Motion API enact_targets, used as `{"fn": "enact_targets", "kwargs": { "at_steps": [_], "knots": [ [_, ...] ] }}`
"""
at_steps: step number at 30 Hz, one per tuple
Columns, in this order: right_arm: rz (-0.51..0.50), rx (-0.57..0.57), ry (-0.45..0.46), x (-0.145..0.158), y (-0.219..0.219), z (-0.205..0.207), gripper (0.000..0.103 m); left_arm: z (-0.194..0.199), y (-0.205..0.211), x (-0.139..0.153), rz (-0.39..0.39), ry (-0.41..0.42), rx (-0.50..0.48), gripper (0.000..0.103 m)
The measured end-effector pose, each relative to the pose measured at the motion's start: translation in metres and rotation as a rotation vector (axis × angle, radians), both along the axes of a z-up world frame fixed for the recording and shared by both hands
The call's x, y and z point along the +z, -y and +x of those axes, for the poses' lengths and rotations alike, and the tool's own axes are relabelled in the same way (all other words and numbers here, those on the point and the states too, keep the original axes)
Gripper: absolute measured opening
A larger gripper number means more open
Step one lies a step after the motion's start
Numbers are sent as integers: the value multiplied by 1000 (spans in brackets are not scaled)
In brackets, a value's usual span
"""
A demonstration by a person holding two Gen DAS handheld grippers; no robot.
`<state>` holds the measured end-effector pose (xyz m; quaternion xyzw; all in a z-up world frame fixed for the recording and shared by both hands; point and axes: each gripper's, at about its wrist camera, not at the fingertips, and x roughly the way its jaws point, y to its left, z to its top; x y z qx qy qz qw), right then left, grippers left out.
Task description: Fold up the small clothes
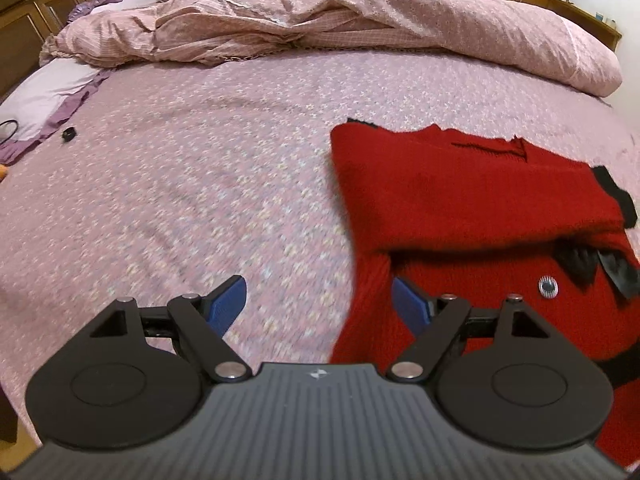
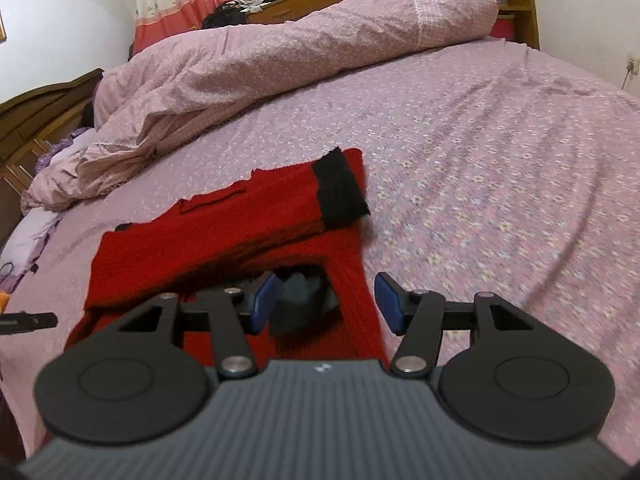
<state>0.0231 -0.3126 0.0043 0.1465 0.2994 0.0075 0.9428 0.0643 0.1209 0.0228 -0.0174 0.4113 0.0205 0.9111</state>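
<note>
**Both grippers free above a half-folded red sweater**

Your left gripper point(image 1: 320, 304) is spread wide with nothing between its blue pads point(image 1: 228, 304); it hangs over the bedsheet point(image 1: 200, 160), with the sweater's left edge just under the right-hand pad. Your right gripper point(image 2: 326, 304) is also released, its pads apart with no cloth pinched, hovering over the sweater's right edge.

The red sweater point(image 1: 460, 200) lies flat on the bed, at about 3 o'clock in the left wrist view and 10 o'clock from the pads in the right wrist view. One sleeve, ending in a black cuff point(image 2: 340, 192), is laid across the body. A dark patch and a small round eye-like button point(image 1: 547, 287) show on the front below the sleeve. The bunched duvet point(image 2: 280, 60) sits well apart at 12 o'clock.

Judging by this, the fold is only partly done. Your risks from here:

- Pinching one knit layer instead of the full edge would drag the sleeve off the body and undo the fold.
- Grabbing too deep could catch the bedsheet along with the sweater and pull a ridge under it.
- Uneven lifting by your two hands would skew the fold line, since the knit looks soft and stretchy.
- Both views are blurred near the pads, so your aim at the edges may be off.
</note>
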Motion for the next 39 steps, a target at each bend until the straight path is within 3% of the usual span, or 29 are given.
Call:
{"fn": "enact_targets", "kwargs": {
  "at_steps": [8,19,31,39],
  "knots": [
    [-25,3,-3,2,3,-36,57,-47,-3,-7,4,-23,-18,84],
    [-48,2,-69,-12,9,-72,57,-91,-14,-35,-61,-93,-17,84],
    [1,29,-159,-39,10,-87,57,-108,-3,-53,-108,-118,-138,83],
    [10,93,-154,-43,6,-97,58,-114,3,-59,-171,-138,-200,82]
  ]
}}
